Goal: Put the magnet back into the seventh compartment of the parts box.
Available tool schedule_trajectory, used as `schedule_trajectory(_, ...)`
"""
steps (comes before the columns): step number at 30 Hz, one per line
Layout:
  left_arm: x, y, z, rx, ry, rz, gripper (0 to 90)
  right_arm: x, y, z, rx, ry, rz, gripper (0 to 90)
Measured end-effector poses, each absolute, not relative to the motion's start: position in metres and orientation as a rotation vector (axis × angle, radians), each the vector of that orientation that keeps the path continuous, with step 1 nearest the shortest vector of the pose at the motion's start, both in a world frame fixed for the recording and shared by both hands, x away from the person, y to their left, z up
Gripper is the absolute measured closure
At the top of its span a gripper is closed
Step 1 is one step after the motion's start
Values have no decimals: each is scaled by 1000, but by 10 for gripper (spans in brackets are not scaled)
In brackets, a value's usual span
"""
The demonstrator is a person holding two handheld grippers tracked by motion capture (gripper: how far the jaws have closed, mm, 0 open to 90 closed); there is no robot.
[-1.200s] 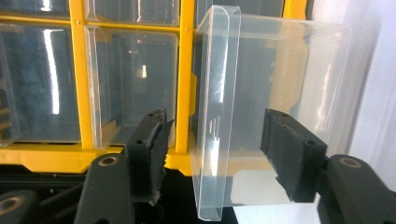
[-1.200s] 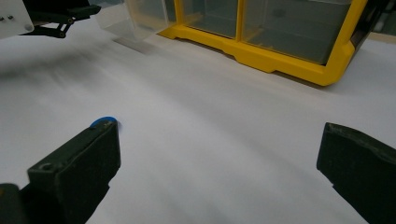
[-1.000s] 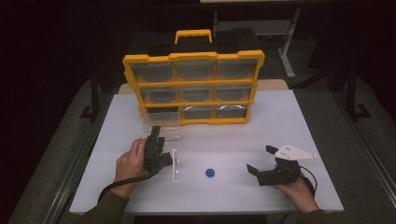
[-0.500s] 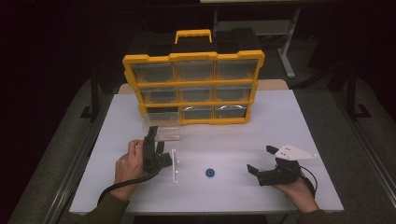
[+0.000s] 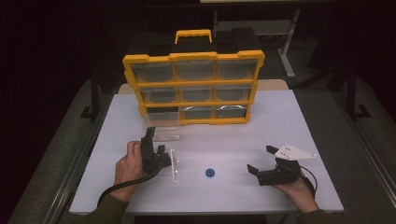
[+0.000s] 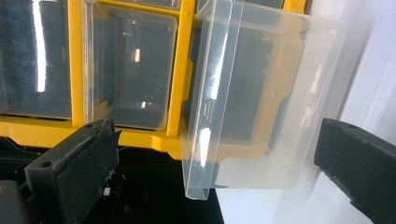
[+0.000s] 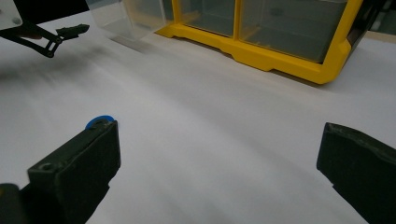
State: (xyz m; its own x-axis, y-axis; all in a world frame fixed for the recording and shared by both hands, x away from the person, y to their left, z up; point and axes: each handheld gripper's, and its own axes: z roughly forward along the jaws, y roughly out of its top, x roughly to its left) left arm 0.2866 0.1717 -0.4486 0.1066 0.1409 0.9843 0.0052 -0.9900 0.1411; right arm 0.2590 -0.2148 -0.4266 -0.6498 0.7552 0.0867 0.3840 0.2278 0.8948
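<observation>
Dark room all round; white desk [image 5: 280, 121] lit, carrying a yellow nine-drawer organiser case [image 5: 194, 88] standing upright at the back. Bottom-left drawer, clear plastic [image 5: 162, 128], is pulled out toward the person and rests on the desk. Over the last second the left tool [image 5: 154, 144] has edged a little forward toward that drawer; jaws wide, nothing held. Left gripper view shows the drawer [image 6: 261, 102] between the spread jaws, not yet touched. Likely a grasp on the drawer is next. Left hand [image 5: 128, 165] rolled on its side, tool pointing at the case. Small blue round piece [image 5: 210, 172] lies mid-desk, untouched. Right tool [image 5: 261, 161] unmoved, resting low on the desk, jaws wide and empty, aimed left toward the blue piece.
</observation>
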Motion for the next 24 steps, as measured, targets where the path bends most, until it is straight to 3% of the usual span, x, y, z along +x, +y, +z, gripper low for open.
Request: schedule_trajectory(24,290,187,-448,2224,429,1827,0,258,-212,-427,1055,2146,1404,0)
